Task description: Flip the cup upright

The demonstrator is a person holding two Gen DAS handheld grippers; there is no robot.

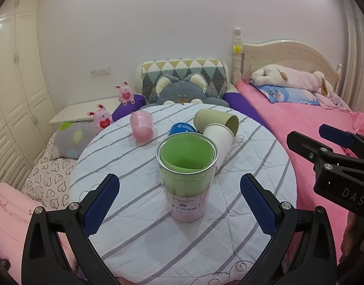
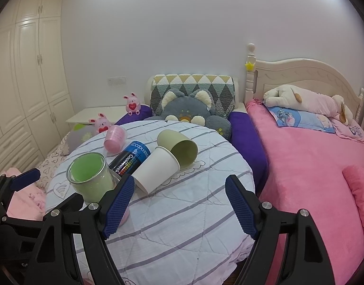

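Left wrist view: round desk with striped white cloth (image 1: 139, 225) carries an upright clear glass cup lined green (image 1: 186, 173) between the left gripper (image 1: 179, 204) fingers (spread wide, not touching). Right gripper (image 2: 179, 204) fingers likewise gape, holding nothing.

Striped round table (image 1: 139, 213) carries five cups (image 1: 141, 125)

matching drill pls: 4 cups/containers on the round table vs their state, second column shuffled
1. clear cup with green liner
2. pink cup
3. white paper cup
4. olive cup

a. on its side, mouth facing the camera
b. standing upright
c. on its side, base toward the camera
d. upside down, mouth on the tablecloth

Pairs: 1-b, 2-d, 3-c, 4-a
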